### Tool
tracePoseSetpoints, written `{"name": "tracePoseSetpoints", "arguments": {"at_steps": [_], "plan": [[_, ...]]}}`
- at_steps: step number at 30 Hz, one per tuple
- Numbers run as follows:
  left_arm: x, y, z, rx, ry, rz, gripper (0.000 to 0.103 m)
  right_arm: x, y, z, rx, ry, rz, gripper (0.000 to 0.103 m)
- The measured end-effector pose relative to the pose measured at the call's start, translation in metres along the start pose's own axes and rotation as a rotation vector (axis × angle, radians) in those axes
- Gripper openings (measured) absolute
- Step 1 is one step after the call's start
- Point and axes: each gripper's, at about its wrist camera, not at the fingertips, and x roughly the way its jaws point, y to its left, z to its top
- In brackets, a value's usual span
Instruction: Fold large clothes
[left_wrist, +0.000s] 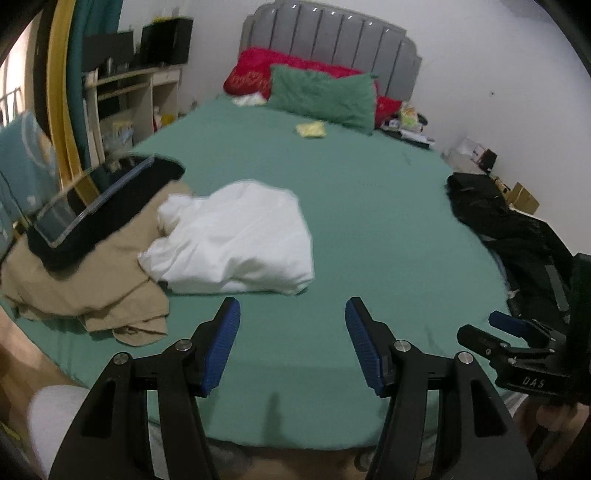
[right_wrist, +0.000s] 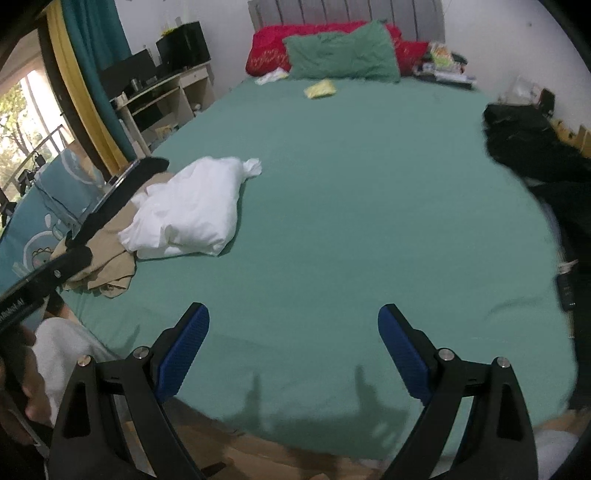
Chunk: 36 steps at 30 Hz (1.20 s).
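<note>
Ahead of the left gripper (left_wrist: 293, 321) and a little to its left lies a folded white garment (left_wrist: 236, 240) on the green bed sheet (left_wrist: 369, 206). It rests partly over a rumpled tan garment (left_wrist: 92, 288), which lies further left with a clear plastic box (left_wrist: 85, 199) and a black cloth on top of it. The gripper's blue pads stand wide apart over bare sheet, gripping nothing. Off to its right the right gripper (left_wrist: 506, 325) shows at the frame's edge, and beyond that a heap of black clothes (left_wrist: 509, 221) sits by the bed's right side.

From the right gripper (right_wrist: 293, 321) the white garment (right_wrist: 192, 210) lies forward and well to the left; its own pads are also spread wide and hold nothing. Far ahead, a green pillow (right_wrist: 343, 55) leans on red pillows (right_wrist: 269, 48) at the grey headboard (right_wrist: 347, 11).
</note>
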Motion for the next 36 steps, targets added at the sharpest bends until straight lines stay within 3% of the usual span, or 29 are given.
{"name": "tracePoseSetpoints", "arguments": {"at_steps": [7, 10, 15, 20, 26, 36], "plan": [[-0.073, -0.052, 0.025, 0.121, -0.156, -0.036, 0.063, -0.074, -0.005, 0.018, -0.019, -0.145, -0.057, 0.093], [-0.100, -0.072, 0.032, 0.156, -0.222, 0.027, 0.063, -0.110, -0.002, 0.027, -0.019, -0.232, -0.057, 0.094], [-0.137, -0.082, 0.041, 0.143, -0.340, 0.033, 0.063, -0.155, 0.007, 0.034, -0.045, -0.347, -0.063, 0.095], [-0.154, -0.085, 0.042, 0.159, -0.420, 0.055, 0.063, -0.169, 0.014, 0.036, -0.059, -0.389, -0.054, 0.097], [-0.148, -0.078, 0.037, 0.139, -0.407, 0.017, 0.064, -0.158, 0.020, 0.033, -0.057, -0.388, -0.050, 0.097], [-0.130, -0.054, 0.033, 0.097, -0.378, 0.035, 0.064, -0.135, 0.029, 0.030, -0.069, -0.359, -0.039, 0.097]]}}
